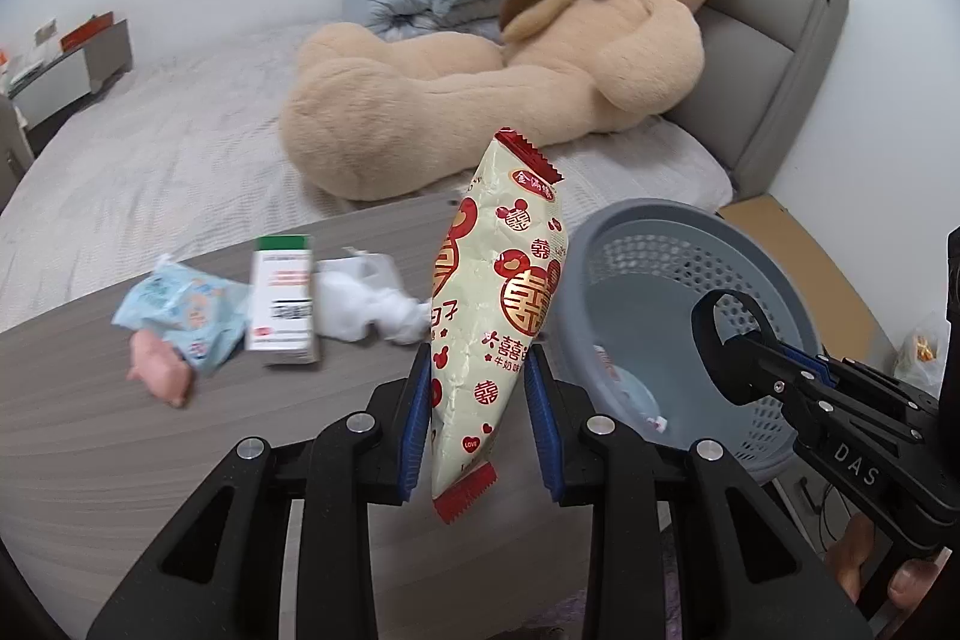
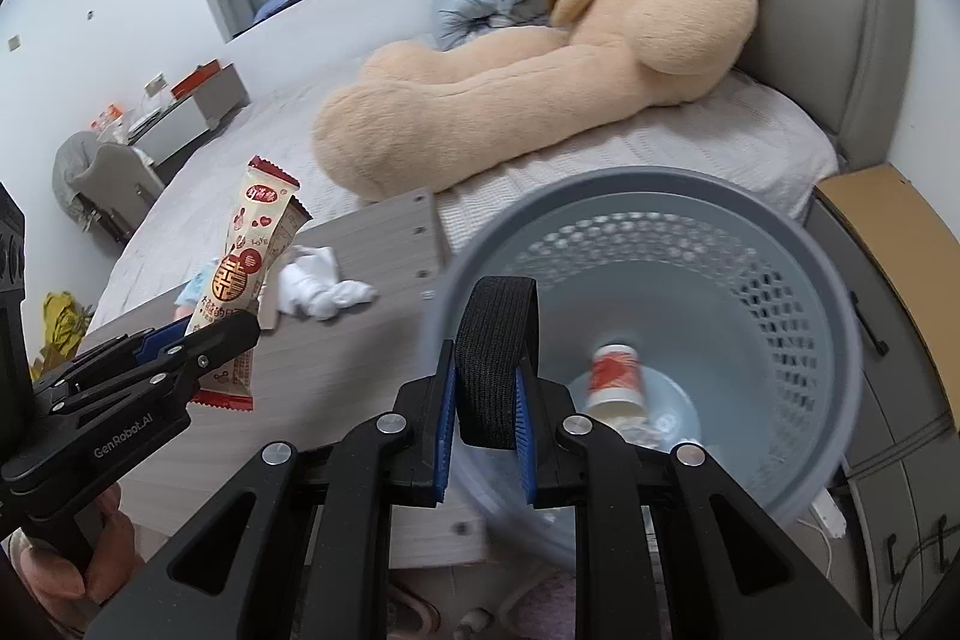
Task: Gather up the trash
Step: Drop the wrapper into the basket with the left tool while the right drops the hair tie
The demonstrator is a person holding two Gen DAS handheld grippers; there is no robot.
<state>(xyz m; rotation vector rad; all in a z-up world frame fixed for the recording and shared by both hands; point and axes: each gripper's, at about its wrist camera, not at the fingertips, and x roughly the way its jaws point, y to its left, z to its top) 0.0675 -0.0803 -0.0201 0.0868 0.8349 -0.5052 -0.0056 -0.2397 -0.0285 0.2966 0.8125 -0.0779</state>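
1. Left tool (image 1: 483, 424) clamped on snack wrapper (image 1: 501, 292), held upright above the worktop (image 1: 180, 460), just left of the bin. Right tool (image 2: 483, 430) clamped on a black strap handle (image 2: 495, 358), which looks like the bin's handle but I can't confirm; bin seems tipped toward the worktop edge.
2. Bed (image 1: 180, 112) far behind worktop, w/ big teddy bear (image 1: 540, 58) lying across it. Not part of the job.
3. Grey perforated bin (image 2: 780, 280) at right end of worktop, mouth open. Inside: paper cup (image 2: 612, 379) plus some crumpled bits, too blurred to name.
4. Step in hand, my read: carrying wrapper to bin. Wrapper not yet over the rim.
5. Trash left on worktop, far left: white-green box (image 1: 282, 304), white crumpled tissue (image 1: 372, 304) just right of it, pale blue packet (image 1: 180, 310) at left of box, pink item (image 1: 159, 370) partly under the packet.
6. Next move prob. calls for: swing left tool right until wrapper hangs over bin mouth, then release. Keep bin steady w/ right tool meanwhile. Risk: wrapper is light and long, may catch on the rim or drift outside.
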